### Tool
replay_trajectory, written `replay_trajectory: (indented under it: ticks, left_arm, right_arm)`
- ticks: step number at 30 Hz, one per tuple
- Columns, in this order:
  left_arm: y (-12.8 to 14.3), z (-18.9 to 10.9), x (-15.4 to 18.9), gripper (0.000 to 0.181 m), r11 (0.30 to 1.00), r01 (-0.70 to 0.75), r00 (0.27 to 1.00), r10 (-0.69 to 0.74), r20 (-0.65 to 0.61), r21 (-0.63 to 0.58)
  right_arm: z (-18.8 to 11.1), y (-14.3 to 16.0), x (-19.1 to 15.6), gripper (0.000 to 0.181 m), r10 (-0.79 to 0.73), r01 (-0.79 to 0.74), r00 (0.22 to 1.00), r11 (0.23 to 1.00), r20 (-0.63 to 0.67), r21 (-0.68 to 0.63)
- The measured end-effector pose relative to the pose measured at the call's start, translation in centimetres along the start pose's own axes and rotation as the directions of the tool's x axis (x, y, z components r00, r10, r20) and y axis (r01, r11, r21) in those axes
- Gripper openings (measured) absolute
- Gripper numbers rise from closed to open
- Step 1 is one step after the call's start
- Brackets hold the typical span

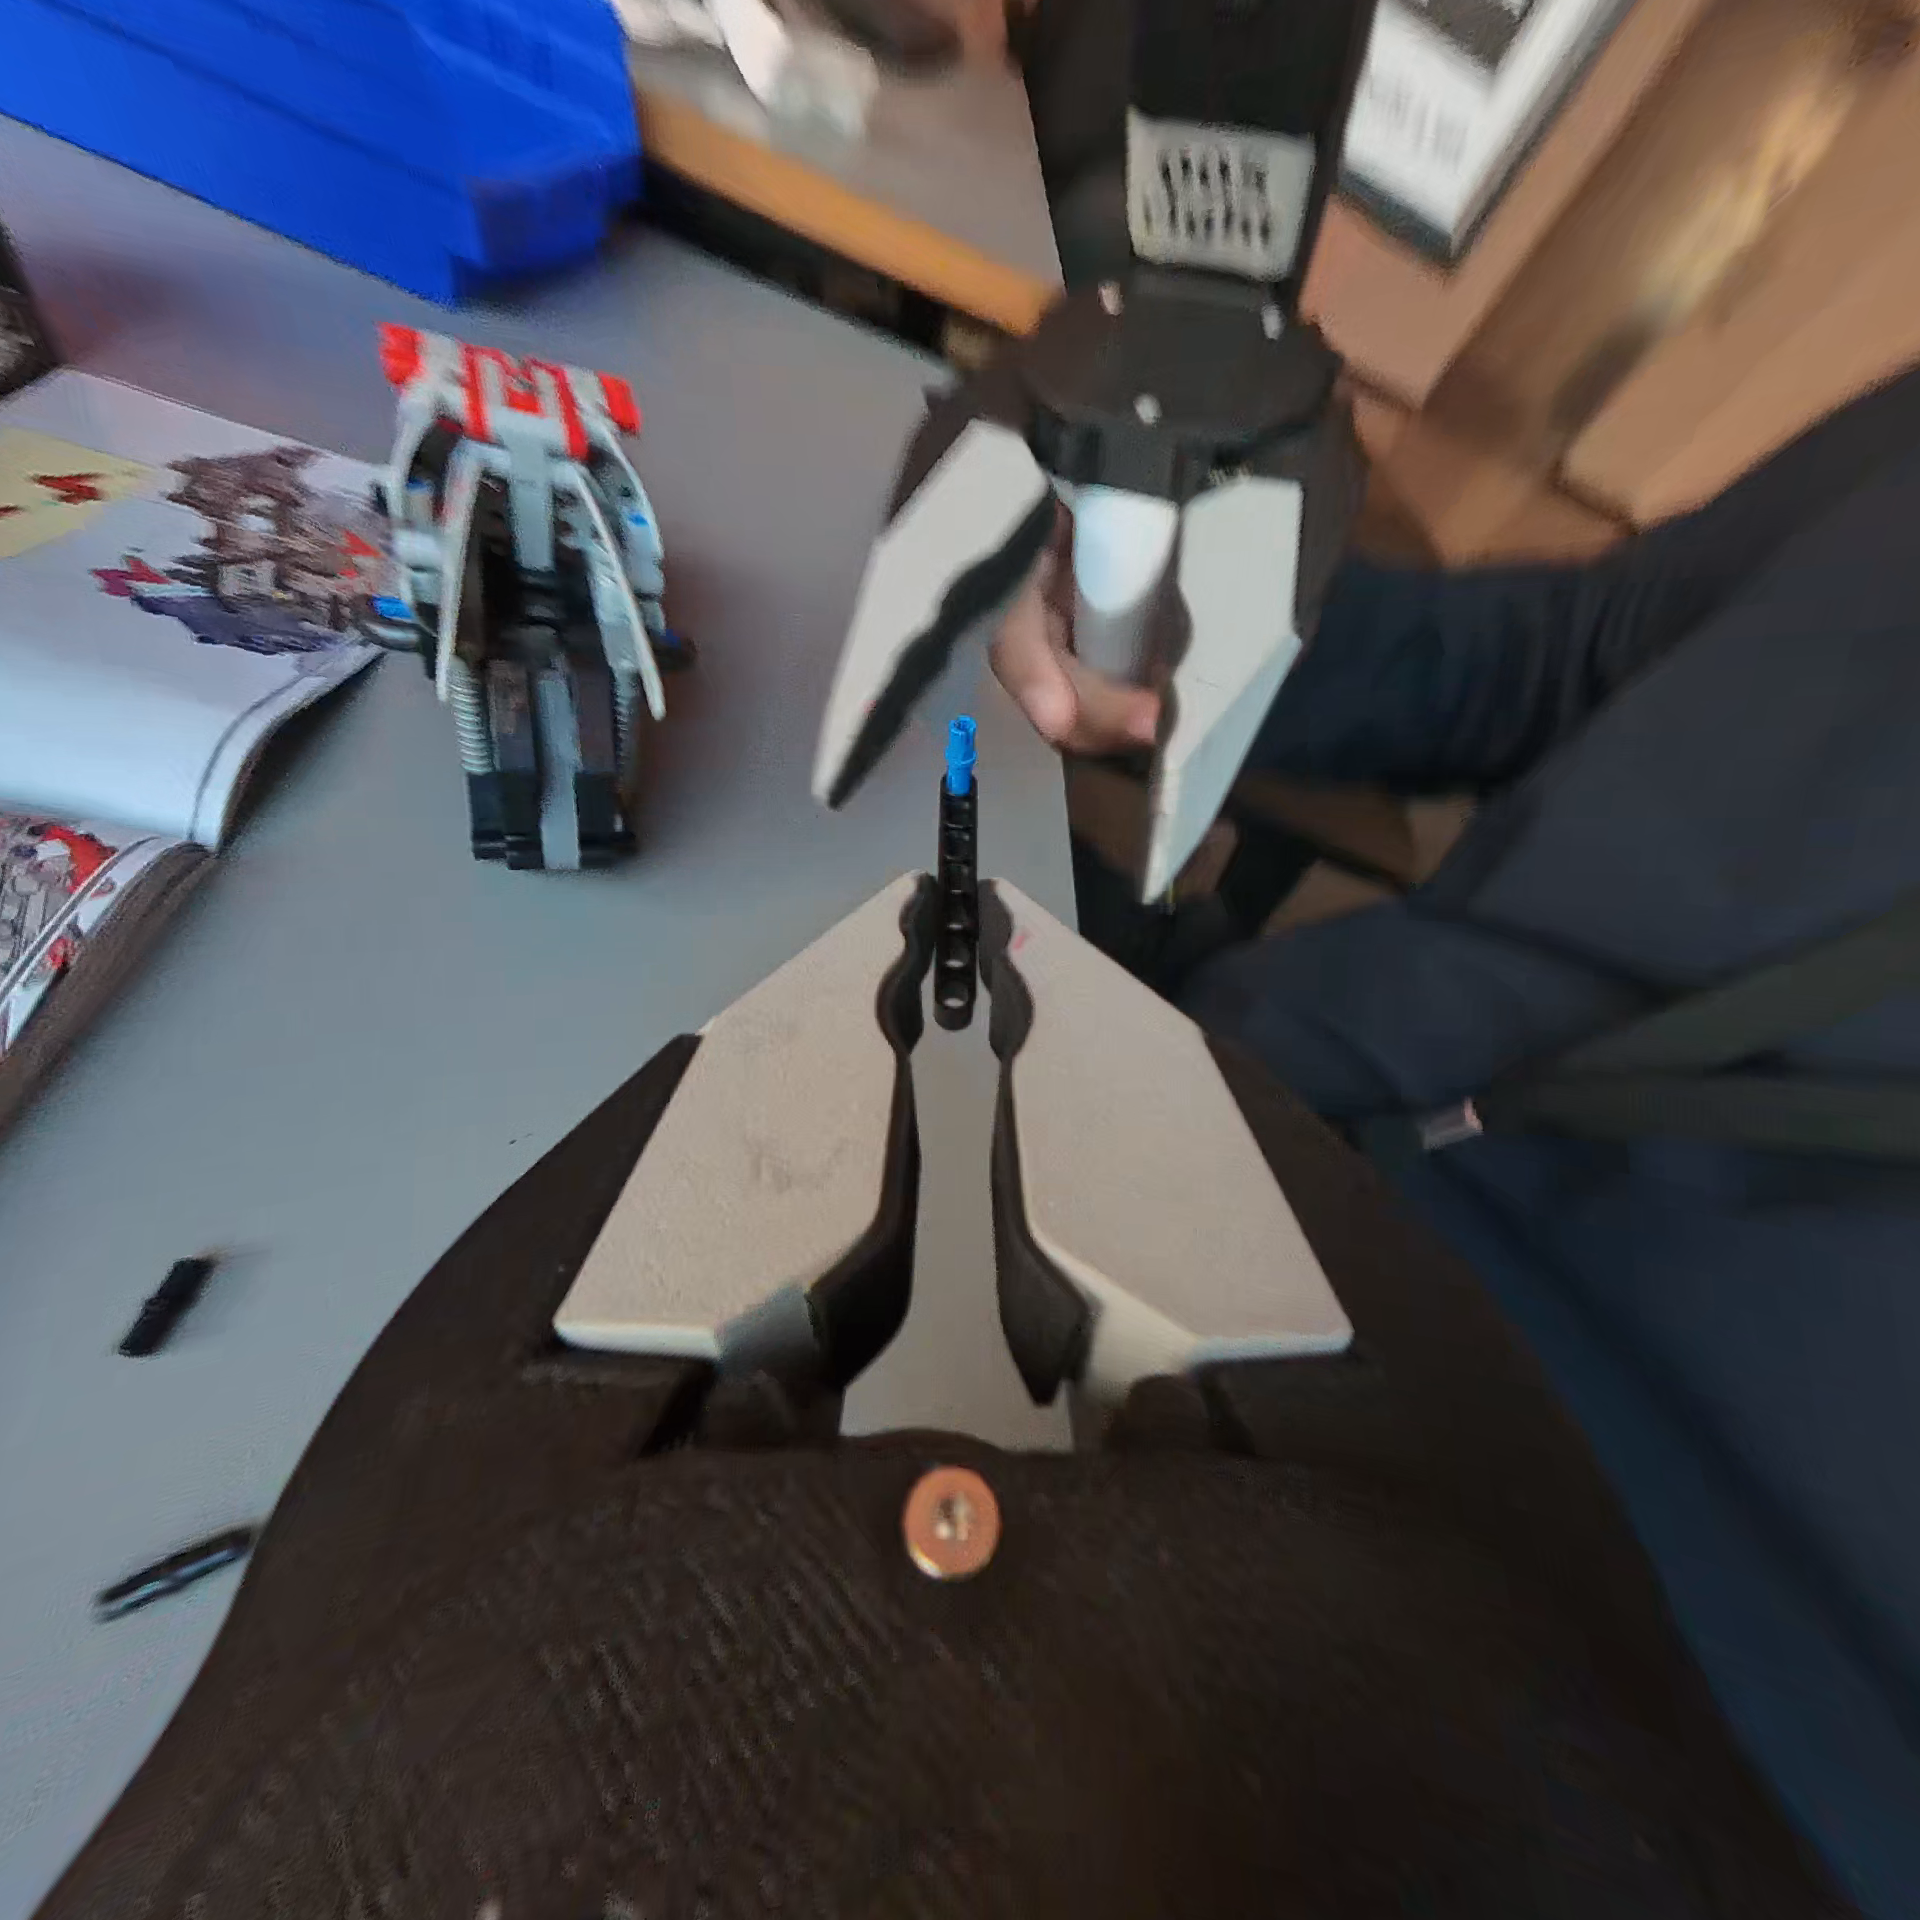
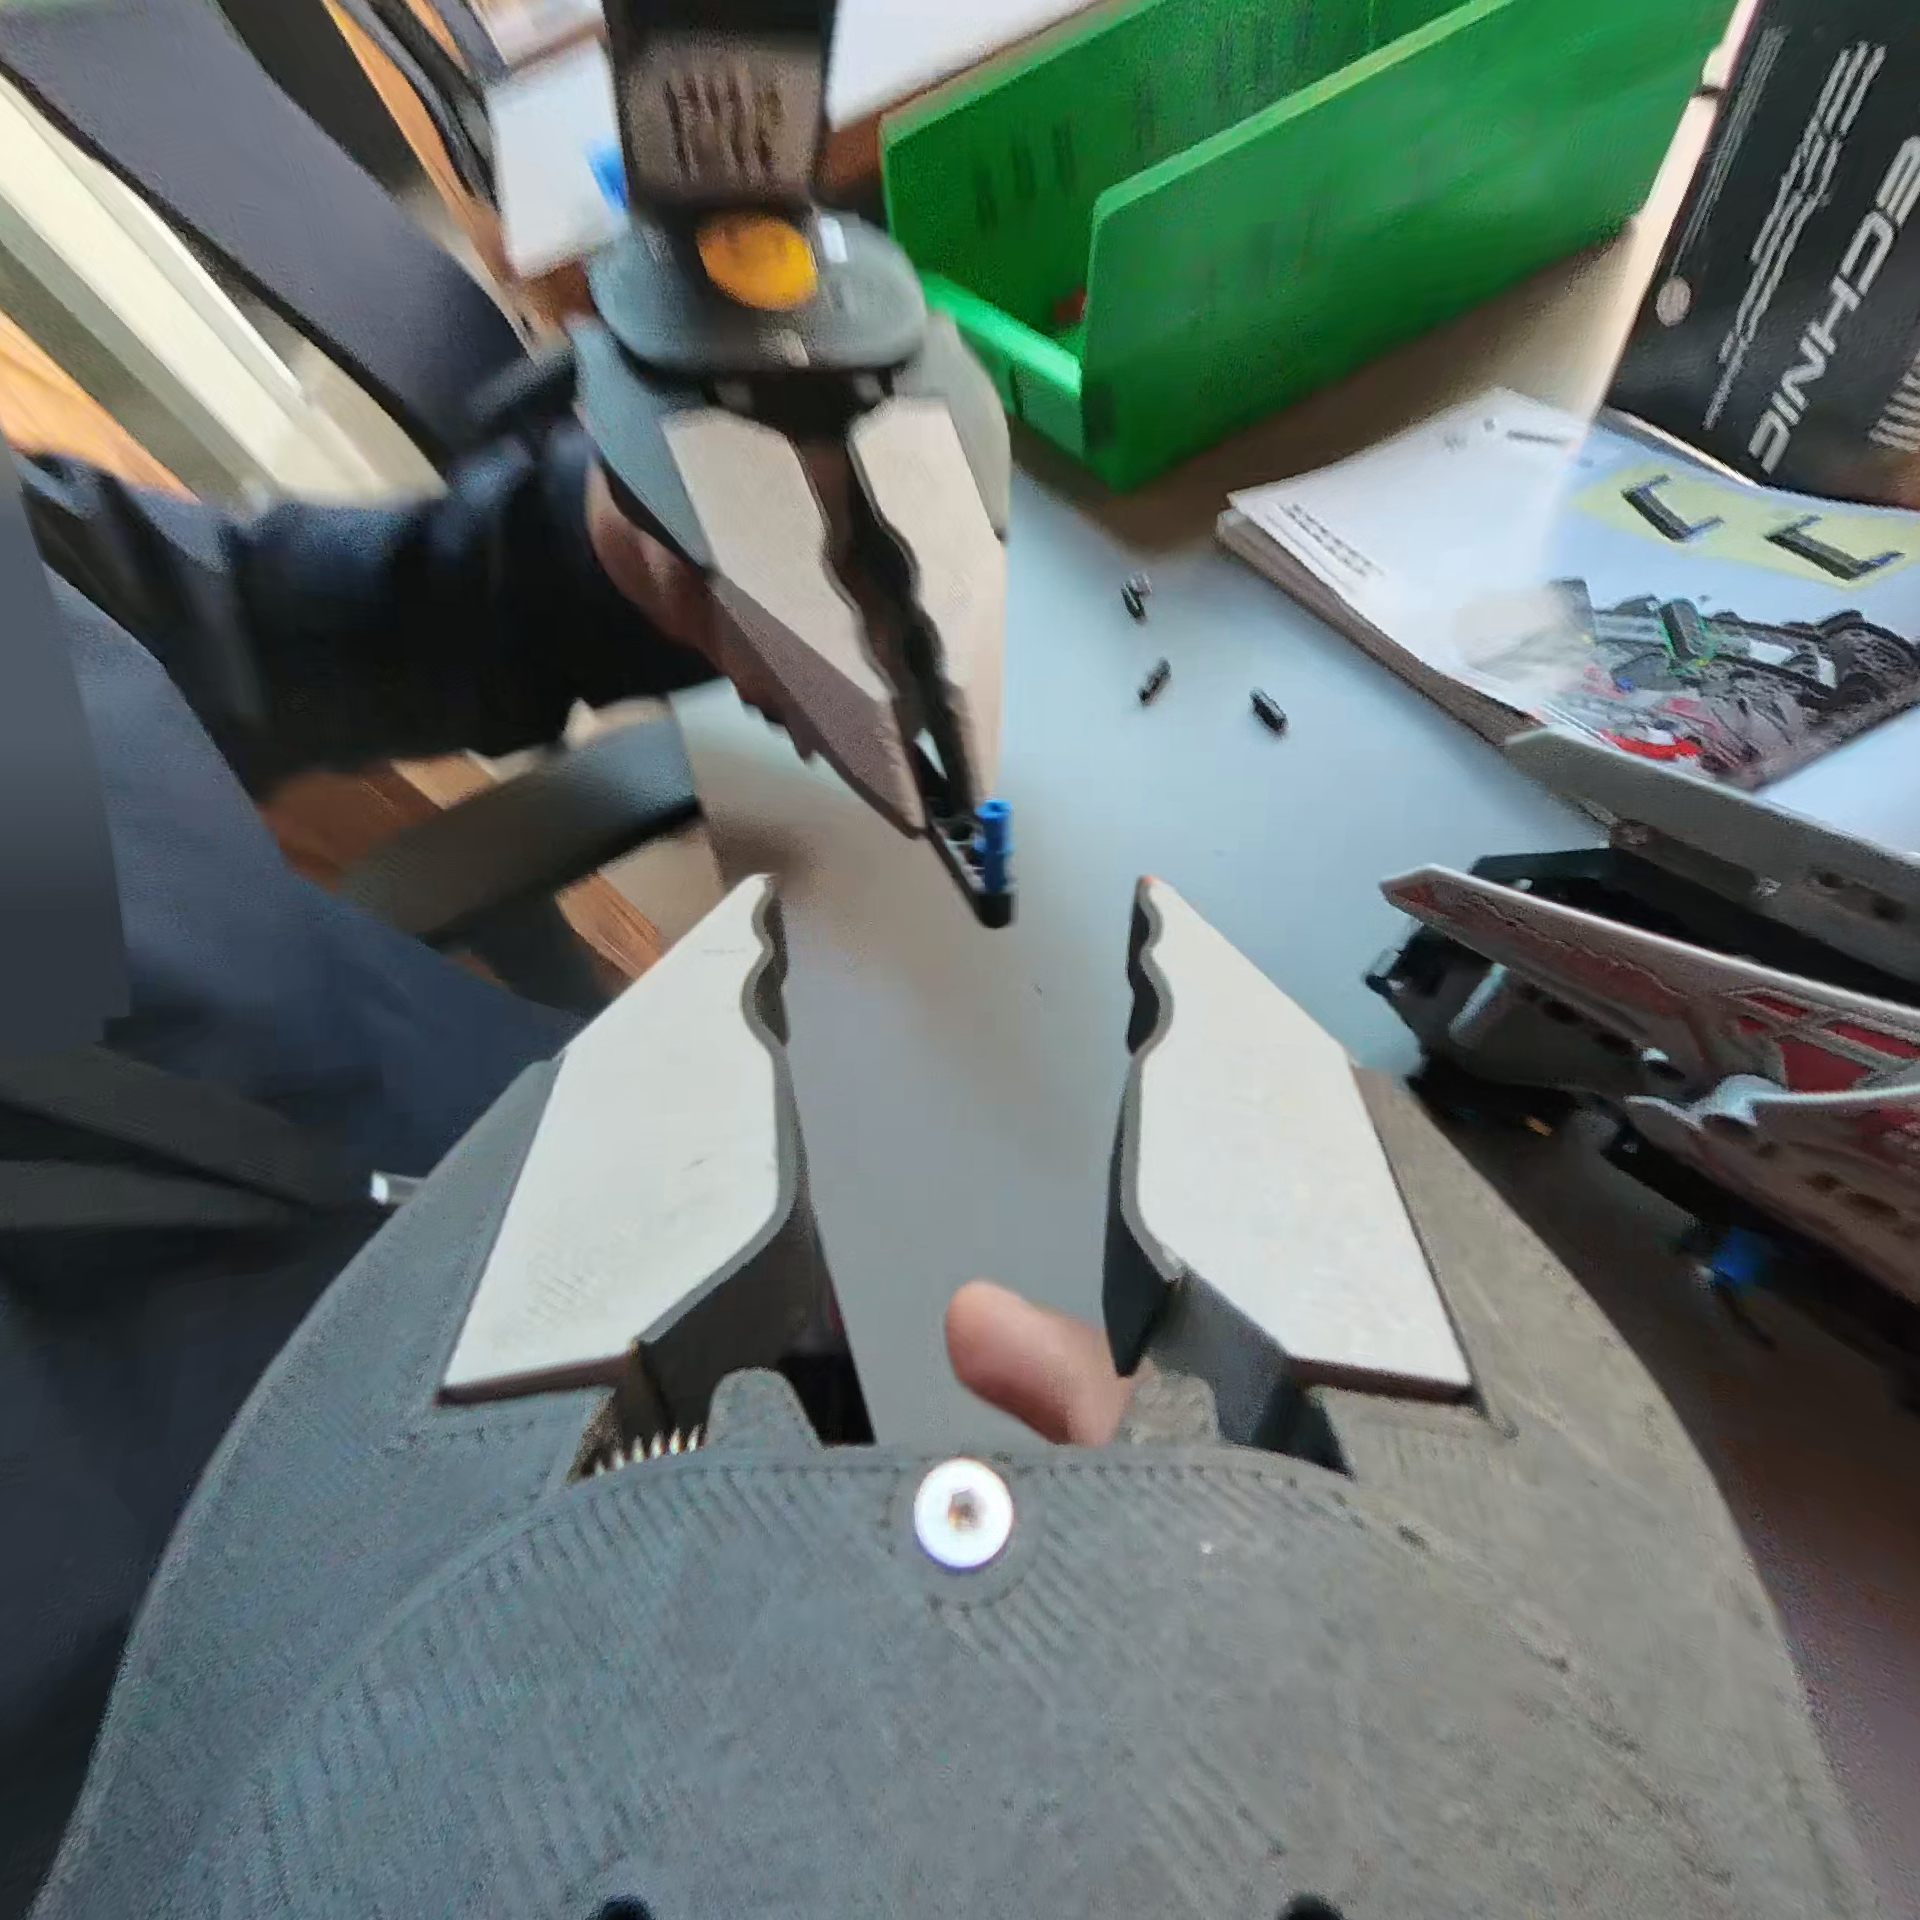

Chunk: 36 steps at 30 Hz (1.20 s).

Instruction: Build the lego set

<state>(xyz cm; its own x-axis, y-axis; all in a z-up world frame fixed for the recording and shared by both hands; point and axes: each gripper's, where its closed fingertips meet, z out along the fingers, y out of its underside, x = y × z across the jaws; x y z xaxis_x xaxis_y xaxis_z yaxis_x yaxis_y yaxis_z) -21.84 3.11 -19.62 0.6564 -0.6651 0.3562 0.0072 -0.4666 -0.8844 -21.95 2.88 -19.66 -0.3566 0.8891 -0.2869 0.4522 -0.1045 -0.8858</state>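
Left hand-held gripper [image 1: 954, 894] pinching a black beam [image 1: 957, 914] with a blue pin [image 1: 960, 750] at its tip; right hand-held gripper [image 2: 954, 894] spread and empty, facing it.

The beam is clamped only near the fingertips and sticks out over the table [image 1: 312, 1091] edge, so a bump from the spread right fingers [image 2: 665, 1122] could twist it loose or push the pin out, and either part might drop off the table. Both views are blurred, which makes lining up the small pin harder to judge. The half-built model [image 1: 530, 592] stands on the table beside the open instruction book [image 1: 156, 623], with loose black pins [image 2: 1153, 681] nearby. The green bin [image 2: 1247, 239] appears to hold something red, too unclear to name; the contents of the blue bin [image 1: 343, 125] are hidden.
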Motion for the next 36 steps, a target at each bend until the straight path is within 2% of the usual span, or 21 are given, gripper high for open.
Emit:
replay_trajectory:
  ticks: [2, 4, 6, 8, 10, 12, 14, 17, 20, 25, 28, 36]
  left_arm:
    - [-0.8, 0.0, -0.2, 0.004, 0.991, -0.015, 0.997, 0.004, 0.078, 0.136]
    - [-1.8, -0.4, -0.3, 0.004, 0.953, -0.225, 0.951, 0.168, 0.259, 0.205]
    - [-1.9, -0.5, -0.8, 0.004, 0.883, -0.463, 0.794, 0.375, 0.478, 0.076]
    - [-2.5, -0.6, -0.2, 0.004, 0.737, -0.672, 0.569, 0.582, 0.581, -0.08]
    - [-3.5, -1.2, 0.3, 0.004, 0.584, -0.786, 0.35, 0.69, 0.633, -0.202]
    - [-4.4, -1.5, 1.1, 0.004, 0.426, -0.852, 0.157, 0.762, 0.628, -0.304]
    - [-4.9, -1.5, 1.6, 0.004, 0.307, -0.877, 0.022, 0.793, 0.608, -0.369]
    - [-5.9, -1.9, 2.4, 0.004, 0.198, -0.889, -0.113, 0.78, 0.616, -0.413]
    - [-7.3, -2.3, 3.2, 0.003, 0.16, -0.896, -0.179, 0.725, 0.665, -0.415]
    - [-9.1, -2.5, 4.1, 0.005, 0.171, -0.909, -0.19, 0.644, 0.741, -0.381]
    - [-9.5, -2.5, 4.8, 0.004, 0.175, -0.921, -0.175, 0.614, 0.77, -0.349]
    - [-10.2, -2.6, 5.6, 0.004, 0.18, -0.924, -0.18, 0.573, 0.8, -0.337]
  right_arm:
    - [-0.6, -1.1, -0.2, 0.059, 0.08, -0.082, 0.996, 0.992, 0.03, 0.095]
    - [-1.2, -1.7, 1.2, 0.058, 0.246, -0.248, 0.969, 0.953, 0.035, 0.176]
    - [-1.9, -2.5, 1.5, 0.057, 0.408, -0.438, 0.898, 0.862, 0.164, 0.253]
    - [-2.5, -3.5, 0.9, 0.059, 0.444, -0.518, 0.85, 0.804, 0.284, 0.292]
    - [-2.5, -3.9, -0.2, 0.06, 0.406, -0.505, 0.847, 0.816, 0.343, 0.281]
    - [-2.5, -4.5, -1.3, 0.064, 0.336, -0.45, 0.868, 0.844, 0.366, 0.292]
    - [-2.6, -5.4, -2.1, 0.054, 0.253, -0.372, 0.901, 0.868, 0.353, 0.328]
    - [-2.7, -6.3, -3.3, 0.044, 0.142, -0.269, 0.929, 0.894, 0.341, 0.359]
    - [-3.2, -7.7, -3.7, 0.034, 0.066, -0.215, 0.945, 0.862, 0.32, 0.459]
    - [-4.2, -9.7, -3.9, 0.023, 0.035, -0.272, 0.927, 0.749, 0.374, 0.604]
    - [-5.0, -10.5, -4.5, 0.025, 0.005, -0.323, 0.896, 0.694, 0.444, 0.644]
    - [-5.7, -11.1, -5.1, 0.024, -0.007, -0.35, 0.886, 0.646, 0.464, 0.678]
